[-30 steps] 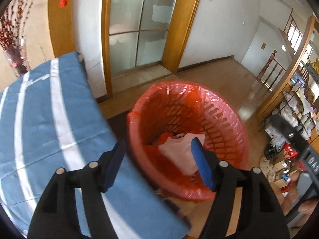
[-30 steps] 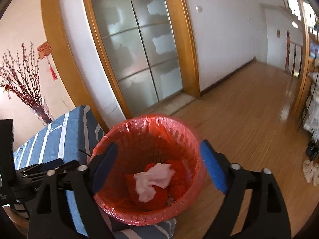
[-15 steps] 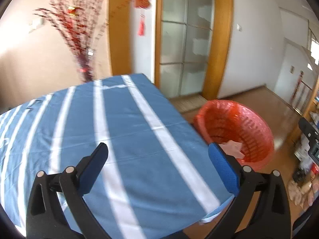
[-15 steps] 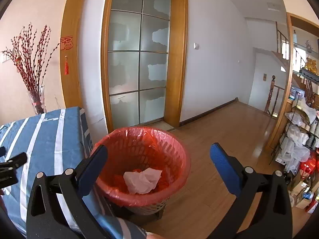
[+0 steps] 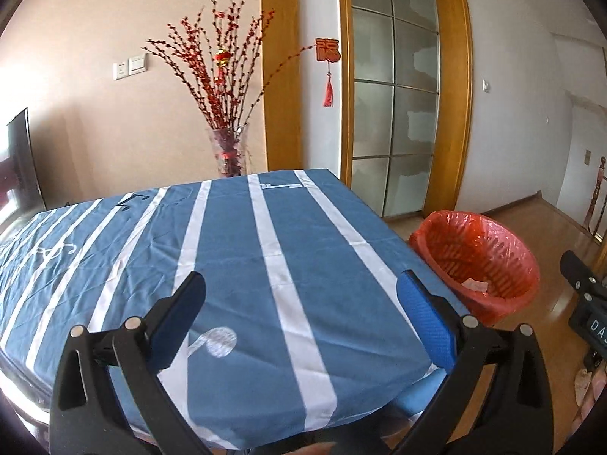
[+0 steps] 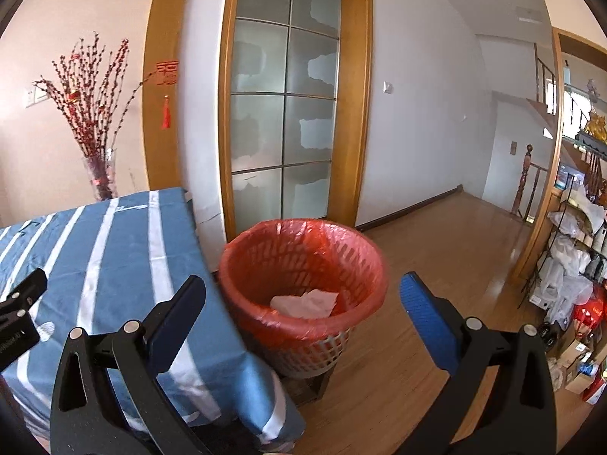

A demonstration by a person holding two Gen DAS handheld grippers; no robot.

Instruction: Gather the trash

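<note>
A waste basket lined with a red bag stands on the wooden floor beside the table's right edge; it also shows in the left wrist view. Crumpled white paper lies inside it, a bit visible in the left wrist view. My left gripper is open and empty above the blue striped tablecloth. My right gripper is open and empty, in front of the basket and above it. No trash shows on the cloth.
A glass vase of red branches stands behind the table's far edge. A frosted glass door is behind the basket. Shelves with bags and boxes fill the right side. The table's cloth hangs at the left.
Both grippers have pulled back and up from over the basket. The left one has swung left to face the table. The white paper stays in the basket.
</note>
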